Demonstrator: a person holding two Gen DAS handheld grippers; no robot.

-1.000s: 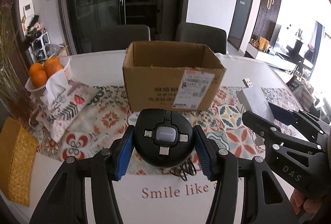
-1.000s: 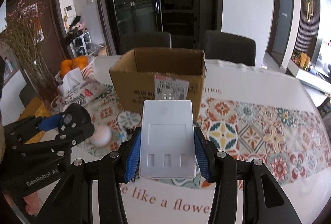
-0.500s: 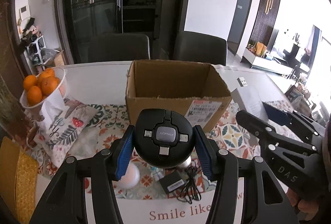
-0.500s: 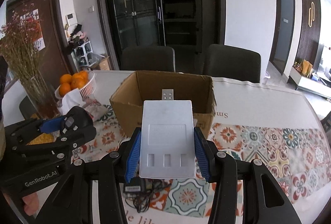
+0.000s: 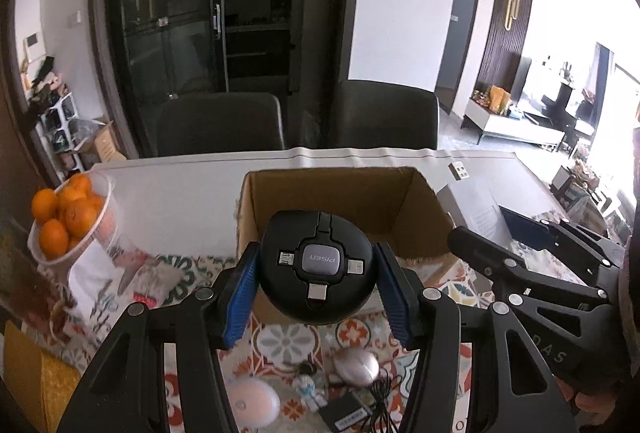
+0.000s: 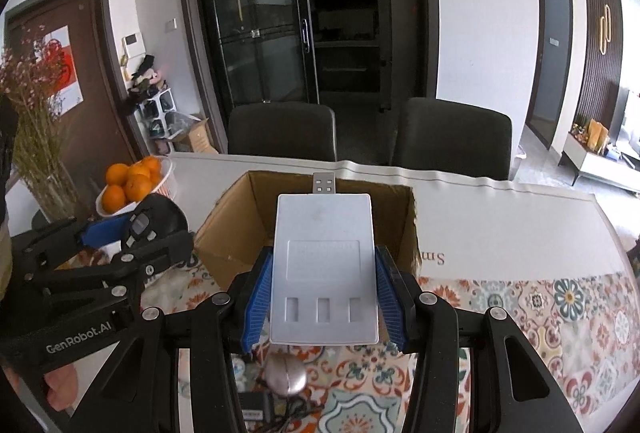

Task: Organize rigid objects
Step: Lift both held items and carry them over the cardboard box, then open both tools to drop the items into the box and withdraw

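Observation:
My left gripper is shut on a round black cable hub with several plug ends, held above the near wall of the open cardboard box. My right gripper is shut on a flat white USB device whose plug points over the same box. Each gripper shows in the other's view: the right gripper at the right, the left gripper at the left. The box floor is hidden.
On the patterned runner below lie a silver mouse, a pale round lamp, a small figurine and a black adapter with cable. A bowl of oranges stands at the left, a dried-flower vase beyond. Two chairs are behind the table.
Both grippers have risen and moved forward toward the box, each keeping its object. The box opening now sits just beyond the held items, and the small things on the runner have come into view.

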